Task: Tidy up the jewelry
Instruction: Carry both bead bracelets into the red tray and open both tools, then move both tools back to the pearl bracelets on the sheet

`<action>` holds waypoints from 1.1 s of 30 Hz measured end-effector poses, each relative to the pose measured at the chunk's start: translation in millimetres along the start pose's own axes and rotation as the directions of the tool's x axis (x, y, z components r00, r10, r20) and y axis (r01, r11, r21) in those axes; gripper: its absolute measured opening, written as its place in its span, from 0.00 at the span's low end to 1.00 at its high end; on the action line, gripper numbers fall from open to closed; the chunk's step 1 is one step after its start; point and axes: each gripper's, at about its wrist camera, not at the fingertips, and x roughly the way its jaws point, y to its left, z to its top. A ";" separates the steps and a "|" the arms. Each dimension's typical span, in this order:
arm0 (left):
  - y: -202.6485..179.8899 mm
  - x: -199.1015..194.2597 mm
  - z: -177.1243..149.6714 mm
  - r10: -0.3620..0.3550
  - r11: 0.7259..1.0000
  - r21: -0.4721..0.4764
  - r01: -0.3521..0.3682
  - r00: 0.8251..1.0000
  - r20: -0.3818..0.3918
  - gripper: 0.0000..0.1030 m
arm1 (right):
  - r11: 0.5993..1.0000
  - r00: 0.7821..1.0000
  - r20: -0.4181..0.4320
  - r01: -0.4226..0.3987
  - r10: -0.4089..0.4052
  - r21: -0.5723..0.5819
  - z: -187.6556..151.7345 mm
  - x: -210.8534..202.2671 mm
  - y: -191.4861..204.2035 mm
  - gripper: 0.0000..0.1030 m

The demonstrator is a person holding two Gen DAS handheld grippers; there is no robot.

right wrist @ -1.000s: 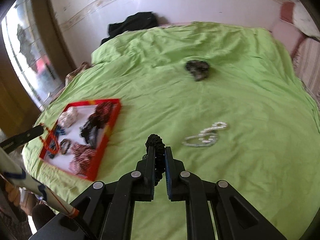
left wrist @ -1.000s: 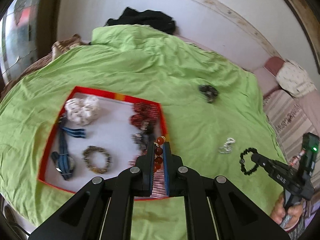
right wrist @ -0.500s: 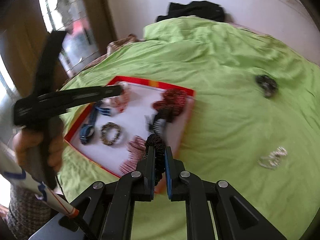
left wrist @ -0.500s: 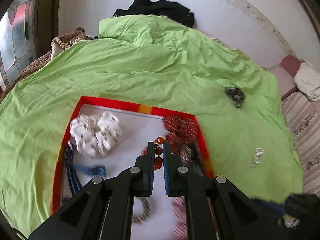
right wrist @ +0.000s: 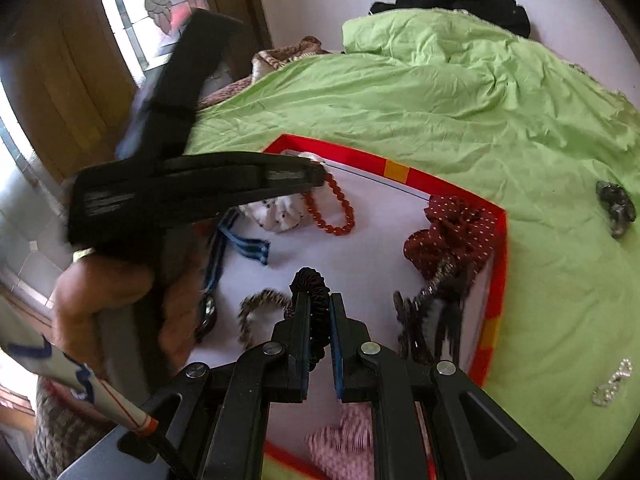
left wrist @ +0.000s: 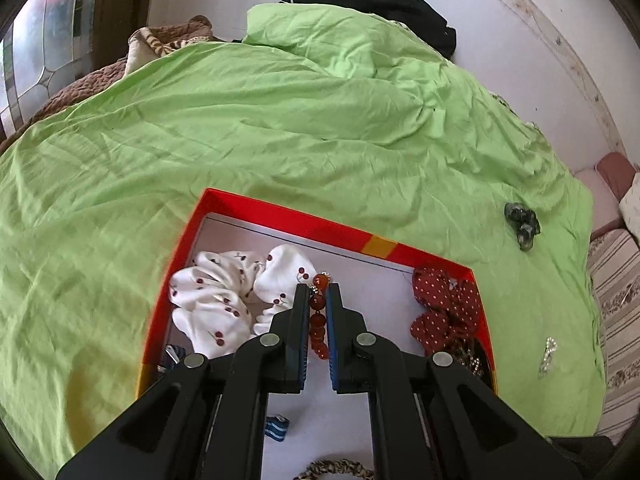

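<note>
A red-rimmed tray (left wrist: 304, 216) with a white floor lies on the green bedsheet. My left gripper (left wrist: 318, 300) is shut on a red bead bracelet (left wrist: 318, 320) and holds it over the tray's far half, beside a white cherry-print scrunchie (left wrist: 216, 300). In the right wrist view the bracelet (right wrist: 332, 208) hangs from the left gripper (right wrist: 316, 176). My right gripper (right wrist: 319, 312) is shut on a black bead bracelet (right wrist: 314, 292) above the tray's middle (right wrist: 352, 256).
The tray also holds a red dotted scrunchie (right wrist: 456, 228), a blue strap watch (right wrist: 216, 264), a brown bead bracelet (right wrist: 256, 308), dark hair clips (right wrist: 432, 316) and a pink striped item (right wrist: 344, 436). On the sheet lie a dark scrunchie (left wrist: 522, 226) and a silver chain (left wrist: 548, 354).
Both grippers moved from the open sheet to over the tray, each carrying its bracelet. The left went toward the tray's far side; the right swung left from beside the silver chain.
</note>
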 end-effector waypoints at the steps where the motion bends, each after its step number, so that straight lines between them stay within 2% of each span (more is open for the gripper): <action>1: 0.9 -0.3 0.3 -0.001 1.000 -0.002 0.001 1.000 0.003 0.07 | 1.000 1.000 -0.008 0.005 -0.005 0.006 1.5 6.6 -1.9 0.09; 7: -1.2 2.5 0.2 -0.001 1.000 0.012 0.001 1.000 -0.005 0.07 | 0.999 0.998 -0.041 0.039 -0.038 0.015 1.8 24.2 -6.4 0.10; 15: -8.1 4.1 -1.2 -0.012 1.000 0.021 0.011 1.000 0.003 0.08 | 0.997 0.996 -0.044 0.081 -0.082 -0.007 2.1 28.7 -2.3 0.11; 16: -7.9 2.0 -1.2 -0.017 1.000 0.019 0.017 1.000 0.012 0.11 | 0.996 0.995 -0.045 0.086 -0.086 -0.008 2.4 28.6 -1.9 0.11; 18: -7.9 -4.6 -1.2 -0.028 1.000 0.013 0.028 0.999 0.040 0.27 | 0.996 0.995 -0.040 0.094 -0.094 -0.010 3.3 27.8 -2.1 0.17; 19: -8.0 -10.4 -1.3 -0.041 0.999 0.011 0.040 0.997 0.062 0.40 | 0.995 0.995 -0.032 0.097 -0.097 -0.011 3.7 25.5 -2.3 0.24; 20: -8.0 -14.5 -1.4 -0.053 0.999 0.010 0.052 0.996 0.079 0.46 | 0.995 0.995 -0.026 0.100 -0.100 -0.010 3.9 23.2 -2.6 0.30; 25: -10.7 -41.3 -4.5 -0.122 0.992 0.017 0.121 0.979 0.166 0.46 | 0.995 0.995 0.009 0.096 -0.096 0.000 5.5 4.8 -5.0 0.32; 29: -12.5 -56.7 -9.4 -0.073 0.997 0.022 0.070 0.972 0.225 0.47 | 0.996 0.996 0.041 0.083 -0.084 0.020 0.9 -17.9 -10.4 0.33; 33: -12.9 -67.5 -17.9 0.055 0.998 0.018 -0.063 0.957 0.285 0.49 | 0.995 0.994 0.067 0.087 -0.091 0.054 -13.2 -43.1 -25.1 0.39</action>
